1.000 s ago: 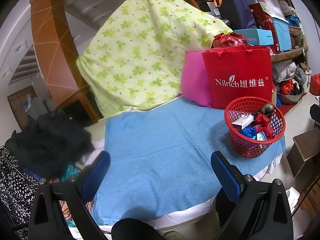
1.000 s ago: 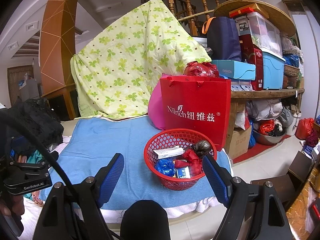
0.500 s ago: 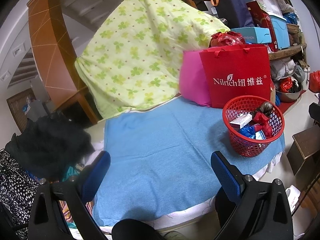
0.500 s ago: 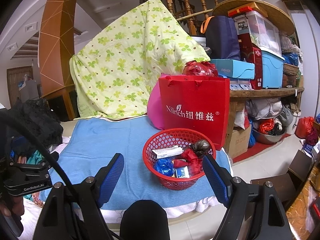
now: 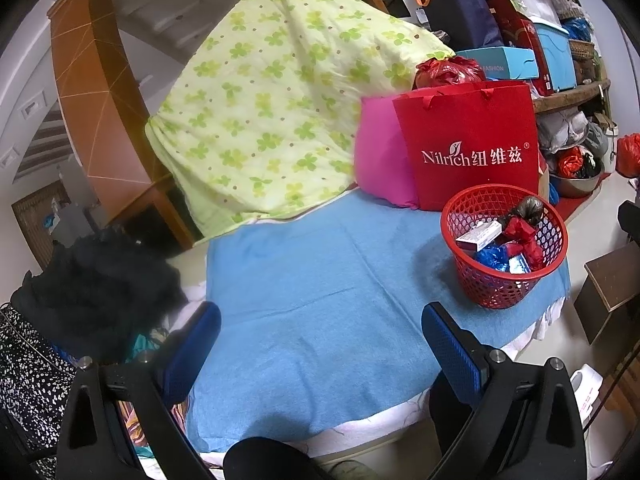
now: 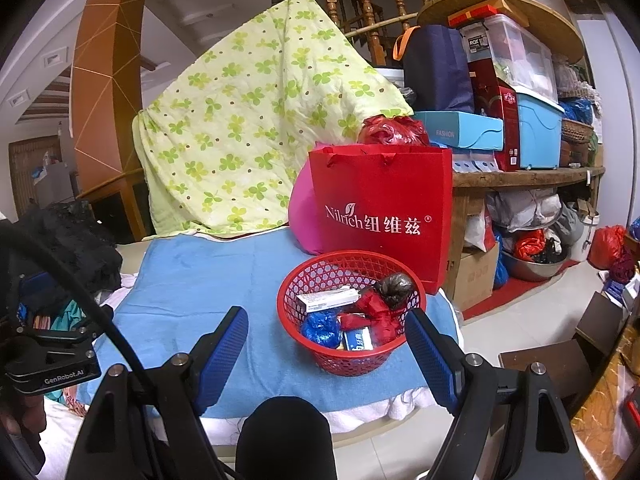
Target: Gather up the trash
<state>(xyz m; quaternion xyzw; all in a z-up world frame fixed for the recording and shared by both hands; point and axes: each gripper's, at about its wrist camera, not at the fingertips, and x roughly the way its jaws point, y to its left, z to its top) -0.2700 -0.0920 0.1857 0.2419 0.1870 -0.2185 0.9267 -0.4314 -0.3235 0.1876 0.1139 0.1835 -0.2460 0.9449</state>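
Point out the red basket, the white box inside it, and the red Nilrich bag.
red basket (image 6: 316,268): right wrist view, on its back rim.
white box (image 6: 326,299): right wrist view, on the middle of its top face.
red Nilrich bag (image 6: 380,184): right wrist view, on its front panel above the lettering.

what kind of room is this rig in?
Probably a lived-in home, in a cluttered storage corner under a staircase. A wooden stair railing runs behind a clover-print quilt, and a wooden shelf is stacked with plastic storage bins. The red trash basket sits on a blue towel.
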